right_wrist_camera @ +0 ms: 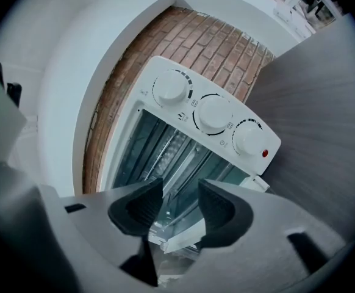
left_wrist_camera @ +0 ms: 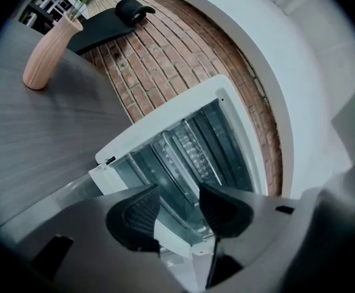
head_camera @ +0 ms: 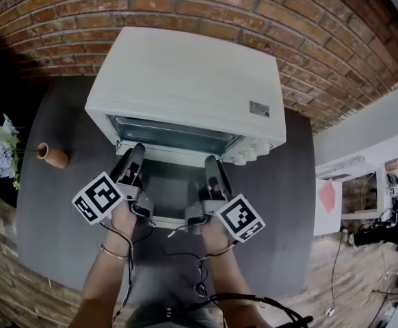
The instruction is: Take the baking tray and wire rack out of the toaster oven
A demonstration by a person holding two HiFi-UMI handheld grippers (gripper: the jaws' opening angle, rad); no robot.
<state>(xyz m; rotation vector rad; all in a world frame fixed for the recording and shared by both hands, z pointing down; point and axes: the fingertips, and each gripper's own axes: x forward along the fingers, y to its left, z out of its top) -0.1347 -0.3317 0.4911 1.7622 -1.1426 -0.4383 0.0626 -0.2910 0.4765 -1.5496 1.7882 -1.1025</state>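
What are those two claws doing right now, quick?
Left gripper: open, holding nothing.
Right gripper: open, holding nothing.

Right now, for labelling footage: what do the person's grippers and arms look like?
Left gripper and right gripper: grey, black ribbed jaws, each with a white cube of black square markers. Black cables trail back. No sleeves; bangle on left wrist.

grey tongs (head_camera: 136,149), marker cubes (head_camera: 98,198), black cables (head_camera: 185,255), bracelet (head_camera: 115,253)
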